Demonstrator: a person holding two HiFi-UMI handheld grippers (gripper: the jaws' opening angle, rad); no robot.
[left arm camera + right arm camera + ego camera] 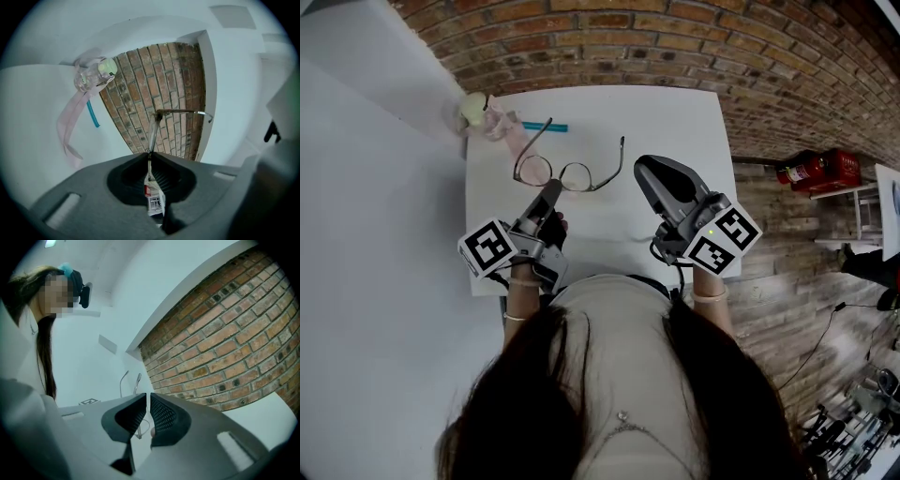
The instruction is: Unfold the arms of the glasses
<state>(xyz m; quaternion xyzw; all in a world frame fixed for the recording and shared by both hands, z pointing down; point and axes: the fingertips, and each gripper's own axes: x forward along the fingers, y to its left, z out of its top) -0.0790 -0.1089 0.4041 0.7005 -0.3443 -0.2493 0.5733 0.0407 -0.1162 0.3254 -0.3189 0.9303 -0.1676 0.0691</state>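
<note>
Pinches the glasses (pixel 561 175) tight in the left gripper (pixel 549 191) (thin metal between the pads), frame resting on the white table (pixel 675 122). Holds the right gripper (pixel 644 167) nearly closed, empty, nearby. Brick wall (pixel 675 47) beyond the fingertips.

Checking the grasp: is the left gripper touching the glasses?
Touching. In the left gripper view, the left gripper is shut on the glasses, pinching their thin frame.
</note>
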